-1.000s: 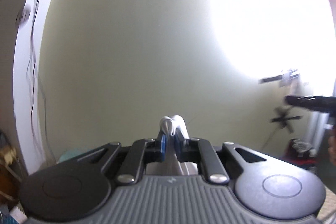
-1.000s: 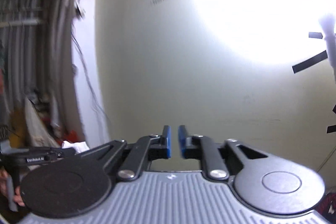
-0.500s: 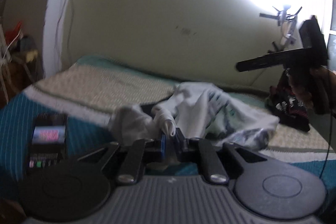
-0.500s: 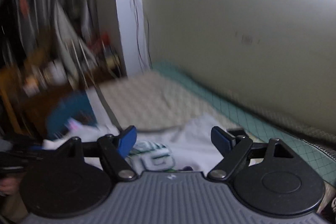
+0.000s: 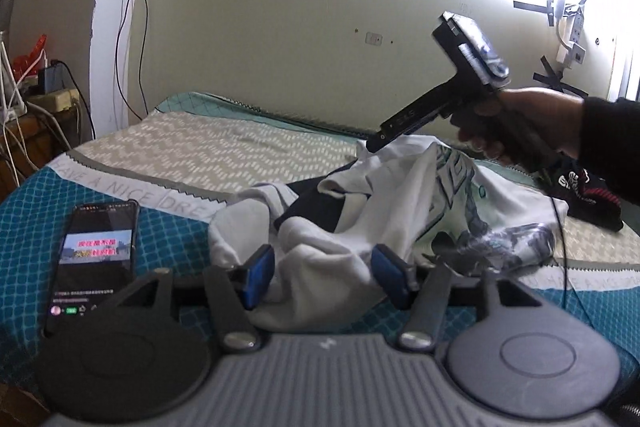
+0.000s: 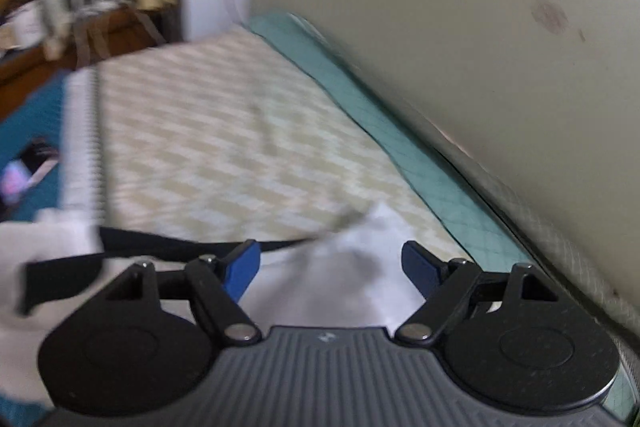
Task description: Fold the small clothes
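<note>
Left wrist view: left gripper [image 5: 322,277] jaws just opened, straddling the crumpled white shirt [image 5: 384,211] on the bed [image 5: 208,151].
Right gripper [image 6: 330,267] gapes wide, empty; best spread the shirt flat before folding.

Bed [image 5: 224,147] against wall [image 5: 280,7]. Garment heap [image 5: 360,223] on bed, mid-right. Phone [image 5: 96,239] on bed, left of heap. Second garment [image 5: 584,195] right of heap, near wall. Left claw [image 5: 322,277] before heap, cloth between fingers. Right claw [image 5: 374,147] above heap's far side
</note>
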A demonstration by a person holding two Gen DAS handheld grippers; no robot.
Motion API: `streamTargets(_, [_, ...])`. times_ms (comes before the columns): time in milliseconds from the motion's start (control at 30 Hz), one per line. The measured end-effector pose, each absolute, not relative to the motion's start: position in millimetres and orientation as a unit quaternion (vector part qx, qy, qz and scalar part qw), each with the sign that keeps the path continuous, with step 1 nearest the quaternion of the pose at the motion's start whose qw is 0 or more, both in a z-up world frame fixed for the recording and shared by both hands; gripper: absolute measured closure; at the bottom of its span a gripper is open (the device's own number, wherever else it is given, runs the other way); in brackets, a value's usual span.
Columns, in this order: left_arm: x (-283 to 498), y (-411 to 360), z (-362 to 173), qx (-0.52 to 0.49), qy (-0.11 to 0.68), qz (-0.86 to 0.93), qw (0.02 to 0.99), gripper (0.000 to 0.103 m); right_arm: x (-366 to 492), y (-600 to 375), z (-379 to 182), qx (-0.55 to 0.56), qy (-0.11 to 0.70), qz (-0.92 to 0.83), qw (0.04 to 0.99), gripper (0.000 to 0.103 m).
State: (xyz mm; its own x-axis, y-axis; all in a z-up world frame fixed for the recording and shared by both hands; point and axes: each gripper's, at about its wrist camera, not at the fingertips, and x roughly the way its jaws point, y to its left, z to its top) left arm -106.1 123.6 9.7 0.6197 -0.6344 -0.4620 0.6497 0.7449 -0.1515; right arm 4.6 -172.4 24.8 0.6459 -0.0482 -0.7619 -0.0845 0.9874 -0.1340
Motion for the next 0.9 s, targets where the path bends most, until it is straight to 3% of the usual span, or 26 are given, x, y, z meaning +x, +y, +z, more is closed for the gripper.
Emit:
streamTargets(33, [-105, 123, 8, 0.015, 0.254, -0.359, 0.898, 0.053, 9, -181, 18, -0.066, 0.428, 0.001, 0.902, 0.026])
streamTargets(67, [-104, 122, 7, 0.018, 0.258, -0.361, 0.896, 0.068, 12, -188, 11, -0.053, 0.436, -0.004, 0.898, 0.036])
streamTargets(100, [-103, 121, 6, 0.021, 0.261, -0.365, 0.894, 0.078, 12, -192, 5, -0.047, 0.442, -0.003, 0.896, 0.069])
streamTargets(133, [-103, 121, 6, 0.027, 0.262, -0.365, 0.893, 0.090, 10, -194, 1, -0.051, 0.443, -0.004, 0.895, 0.087])
streamTargets(167, [-103, 121, 7, 0.031, 0.258, -0.363, 0.895, 0.091, 4, -194, 1, -0.052, 0.435, 0.001, 0.899, 0.098])
streamTargets(200, [-104, 122, 9, 0.033, 0.252, -0.359, 0.898, 0.092, -4, -191, 5, -0.052, 0.417, 0.005, 0.907, 0.101])
streamTargets(333, [-103, 133, 29, 0.019, 0.220, -0.343, 0.913, 0.093, -44, -198, 52, -0.054, 0.312, -0.007, 0.949, 0.102])
streamTargets(533, [-111, 135, 96, 0.007, 0.113, -0.326, 0.939, 0.093, -140, -216, 152, -0.032, 0.132, -0.052, 0.989, 0.103])
streamTargets(767, [-138, 120, 212, -0.004, -0.031, -0.317, 0.948, 0.095, -273, -204, 264, -0.035, -0.064, -0.093, 0.993, 0.103])
streamTargets(900, [-161, 117, 285, -0.032, -0.110, -0.302, 0.946, 0.095, -334, -189, 317, -0.052, -0.137, -0.106, 0.984, 0.103])
